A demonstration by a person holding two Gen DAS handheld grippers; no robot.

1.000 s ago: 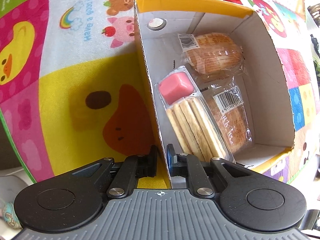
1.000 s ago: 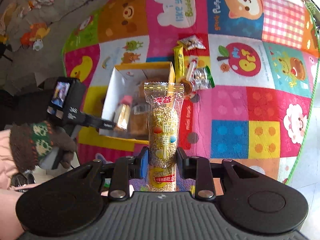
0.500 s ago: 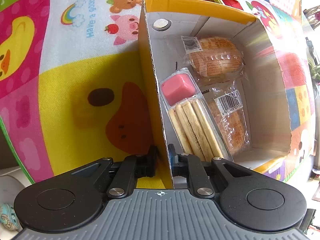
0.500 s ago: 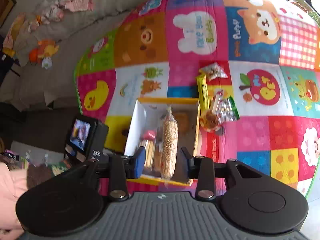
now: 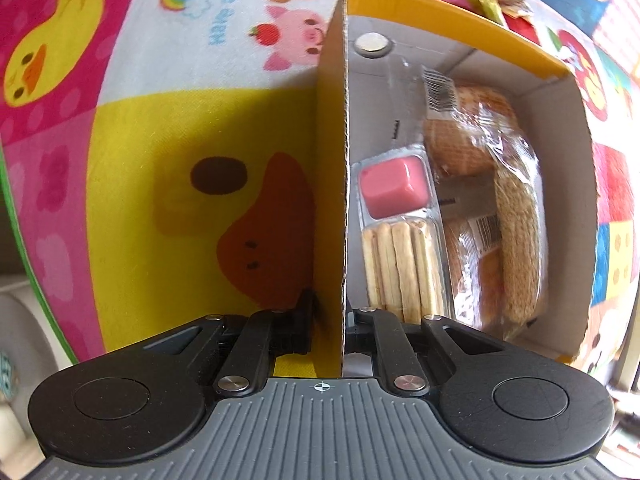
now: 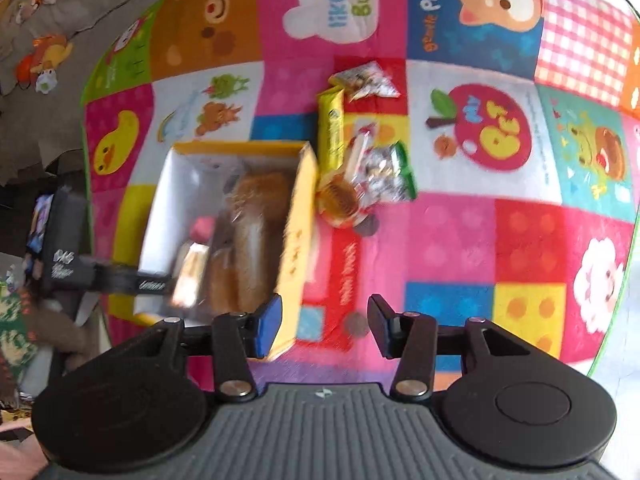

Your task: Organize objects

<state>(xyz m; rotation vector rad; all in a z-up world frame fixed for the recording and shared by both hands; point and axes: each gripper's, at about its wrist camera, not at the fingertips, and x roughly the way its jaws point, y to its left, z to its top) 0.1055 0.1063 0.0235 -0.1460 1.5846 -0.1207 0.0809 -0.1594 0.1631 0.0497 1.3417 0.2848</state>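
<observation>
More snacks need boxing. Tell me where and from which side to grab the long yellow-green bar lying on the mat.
Grip the yellow-green bar across its narrow width near the middle, coming straight down from above. It lies flat beside the box, its far end free; its near end meets a heap of wrapped snacks, so stay above that.

- Yellow cardboard box (image 5: 448, 60): open-topped, white inside, upright on the play mat.
- Inside box: biscuit-stick tray with pink dip (image 5: 396, 236) along one wall; wrapped cakes (image 5: 464, 132); long puffed-grain bar (image 5: 520, 240) lying over them.
- Just beside box, outside: yellow bar (image 6: 332, 132), clustered small packets (image 6: 384, 172).
</observation>
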